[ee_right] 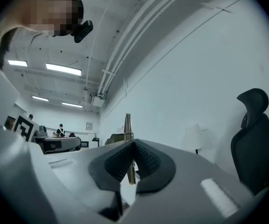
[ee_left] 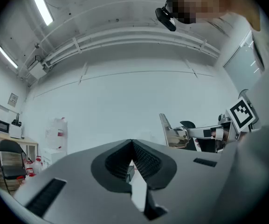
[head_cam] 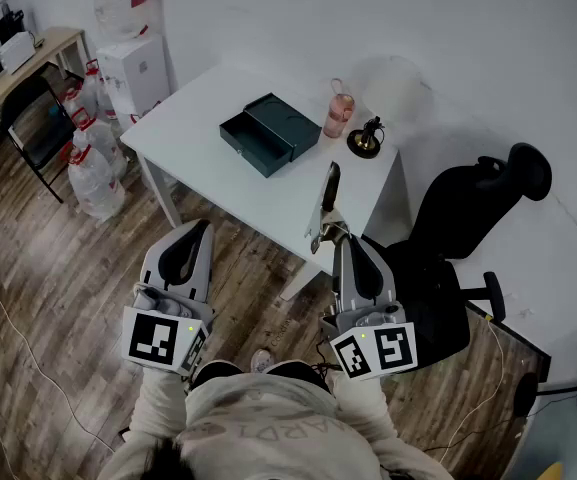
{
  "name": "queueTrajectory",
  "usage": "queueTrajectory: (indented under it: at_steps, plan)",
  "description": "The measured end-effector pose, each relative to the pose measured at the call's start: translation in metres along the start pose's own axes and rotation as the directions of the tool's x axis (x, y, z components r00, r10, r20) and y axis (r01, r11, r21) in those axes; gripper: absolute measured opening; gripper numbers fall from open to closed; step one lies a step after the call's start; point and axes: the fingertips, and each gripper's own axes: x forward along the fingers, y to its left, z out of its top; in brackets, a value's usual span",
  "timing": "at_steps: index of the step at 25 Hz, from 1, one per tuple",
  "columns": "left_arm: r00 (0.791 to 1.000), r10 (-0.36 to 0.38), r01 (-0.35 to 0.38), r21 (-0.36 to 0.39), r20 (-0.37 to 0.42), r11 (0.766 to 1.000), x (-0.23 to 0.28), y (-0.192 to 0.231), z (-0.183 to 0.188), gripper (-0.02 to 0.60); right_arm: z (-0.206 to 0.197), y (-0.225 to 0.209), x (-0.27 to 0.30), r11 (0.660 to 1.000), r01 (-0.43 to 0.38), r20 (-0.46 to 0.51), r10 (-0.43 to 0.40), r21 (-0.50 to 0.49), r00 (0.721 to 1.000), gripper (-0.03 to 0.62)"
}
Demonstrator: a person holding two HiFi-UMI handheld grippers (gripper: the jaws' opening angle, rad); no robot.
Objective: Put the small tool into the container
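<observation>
My right gripper [head_cam: 340,236] is shut on the small tool [head_cam: 326,204], a flat metal blade with a black upper end that stands upright over the near edge of the white table [head_cam: 218,173]. In the right gripper view the tool [ee_right: 128,139] shows edge-on, rising between the closed pads. From the left gripper view the tool [ee_left: 173,133] appears at the right. The container [head_cam: 269,132], a dark green box with its lid open, lies mid-table. My left gripper [head_cam: 200,226] is shut and empty, held over the floor left of the table.
A pink bottle [head_cam: 339,110] and a small black-and-gold ornament [head_cam: 367,138] stand behind the box. A black office chair [head_cam: 468,213] is at the right. Water jugs [head_cam: 93,168], a white cabinet [head_cam: 134,71] and a second desk [head_cam: 28,60] are at the left.
</observation>
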Motion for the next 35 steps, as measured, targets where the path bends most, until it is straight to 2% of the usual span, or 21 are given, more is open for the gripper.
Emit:
queueTrajectory:
  at_steps: [18,27,35]
  plan:
    - [0.999,0.034,-0.034,0.001,0.004,0.999,0.03,-0.003,-0.007,0.003,-0.007,-0.025,0.025,0.999,-0.035,-0.003,0.035,-0.002,0.999,0.011]
    - [0.998,0.055,-0.055,0.005,-0.008,0.998,0.039,0.002,-0.013,0.005,-0.016,-0.034,0.038,0.998,-0.046,-0.006,0.047,0.042,0.999,0.011]
    - [1.0,0.022,-0.022,-0.001,-0.013,1.0,0.077,0.024,-0.023,0.004,-0.026,-0.045,0.078,0.999,-0.028,-0.006,0.029,0.04,1.0,0.011]
